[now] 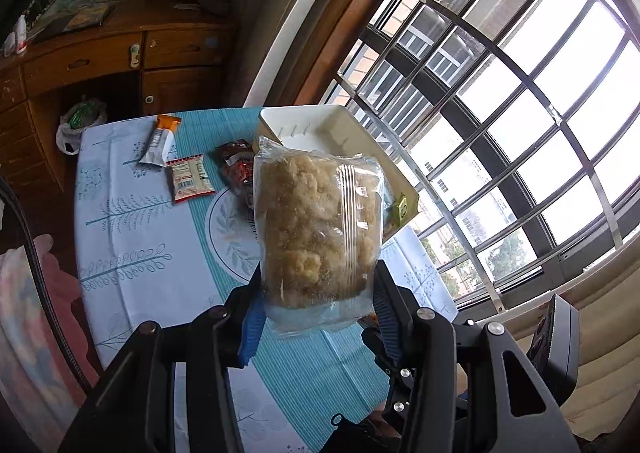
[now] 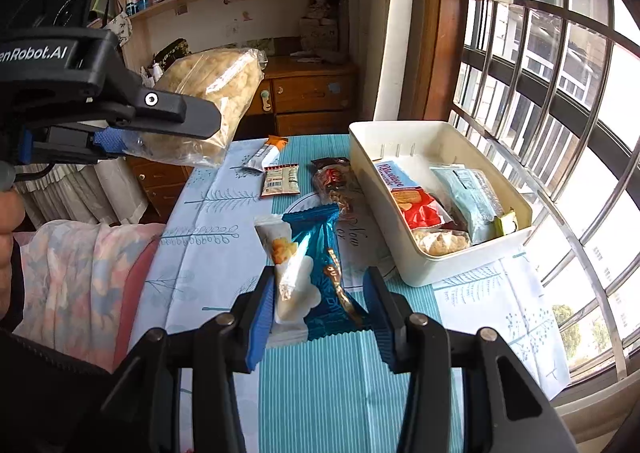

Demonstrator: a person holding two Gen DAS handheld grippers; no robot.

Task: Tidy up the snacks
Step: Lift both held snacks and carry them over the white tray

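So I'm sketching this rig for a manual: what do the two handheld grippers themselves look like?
Both are matte black plastic with angular linkage arms joined by silver pivot pins, and ridged blue pads line the fingers. The left gripper carries white lettering ending "Robot.AI" on its body. The right gripper has the same build. A black braided cable trails beside the left one.

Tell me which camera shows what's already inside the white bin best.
The right wrist view: it looks down into the white bin, showing several packets lying inside. In the left wrist view, the clear snack bag in the left gripper hides most of the bin's interior.
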